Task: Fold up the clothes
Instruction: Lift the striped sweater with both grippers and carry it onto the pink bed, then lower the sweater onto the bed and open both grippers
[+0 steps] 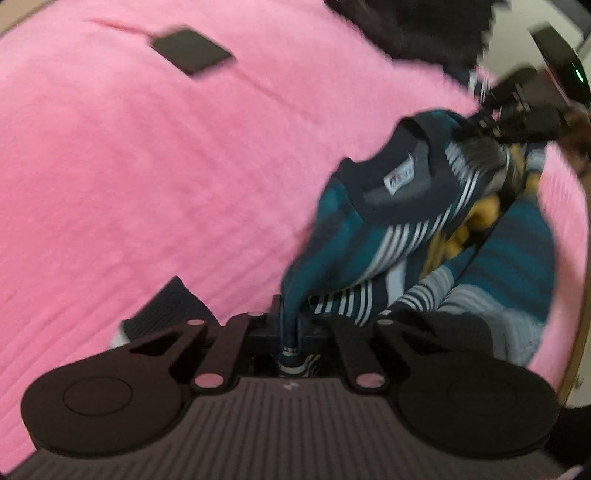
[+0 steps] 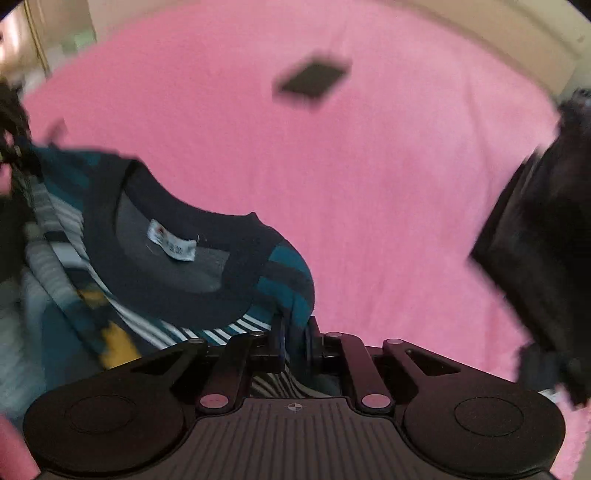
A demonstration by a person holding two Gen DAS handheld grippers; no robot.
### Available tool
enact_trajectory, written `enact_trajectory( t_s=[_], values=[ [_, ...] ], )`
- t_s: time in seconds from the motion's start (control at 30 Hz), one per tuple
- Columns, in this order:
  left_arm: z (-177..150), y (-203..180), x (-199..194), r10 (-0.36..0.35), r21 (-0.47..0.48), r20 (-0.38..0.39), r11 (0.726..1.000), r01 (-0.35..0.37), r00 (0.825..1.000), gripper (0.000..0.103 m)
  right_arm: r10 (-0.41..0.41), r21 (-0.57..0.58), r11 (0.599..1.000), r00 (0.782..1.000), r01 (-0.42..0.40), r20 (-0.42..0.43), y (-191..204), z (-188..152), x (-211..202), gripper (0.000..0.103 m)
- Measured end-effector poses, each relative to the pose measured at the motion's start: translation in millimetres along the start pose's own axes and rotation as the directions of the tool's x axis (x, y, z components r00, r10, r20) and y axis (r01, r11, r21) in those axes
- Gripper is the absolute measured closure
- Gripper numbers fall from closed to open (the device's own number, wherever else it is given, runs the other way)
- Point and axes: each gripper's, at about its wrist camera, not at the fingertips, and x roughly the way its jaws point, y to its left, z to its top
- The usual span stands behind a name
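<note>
A teal, navy and white striped sweater [image 1: 354, 229] with a dark collar and a white neck label hangs over a pink blanket [image 1: 147, 166]. My left gripper [image 1: 290, 317] is shut on one shoulder of it. My right gripper [image 2: 293, 328] is shut on the other shoulder of the sweater [image 2: 155, 266]. The sweater is stretched between the two grippers, collar facing the cameras, with yellow patches showing lower down. The right gripper also shows in the left wrist view [image 1: 517, 118] at the far shoulder. Both views are motion-blurred.
A flat black square object [image 1: 192, 55] lies on the pink blanket, also seen in the right wrist view [image 2: 314, 79]. Dark clothing [image 2: 535, 258] lies at the right edge of the blanket [image 2: 369, 184]. More dark fabric [image 1: 406, 26] lies at the blanket's far side.
</note>
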Motion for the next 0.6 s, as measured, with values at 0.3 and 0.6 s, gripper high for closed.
enact_trajectory(
  t_s=[0.3,0.6],
  values=[
    [53.2,80.6,-80.1,0.24,-0.119,0.119,0.967,-0.226,0.963,0.082,-0.065,0.091,0.995,0.97,0.045,0.234,-33.4,124.9,2.4,0.056],
    [8.6,93.1,-52.5,0.258,-0.168,0.086,0.956,-0.241,0.962,0.039,0.117,0.213,0.965,0.98,-0.15,0.16,37.3,79.1,7.1,0.029]
  ],
)
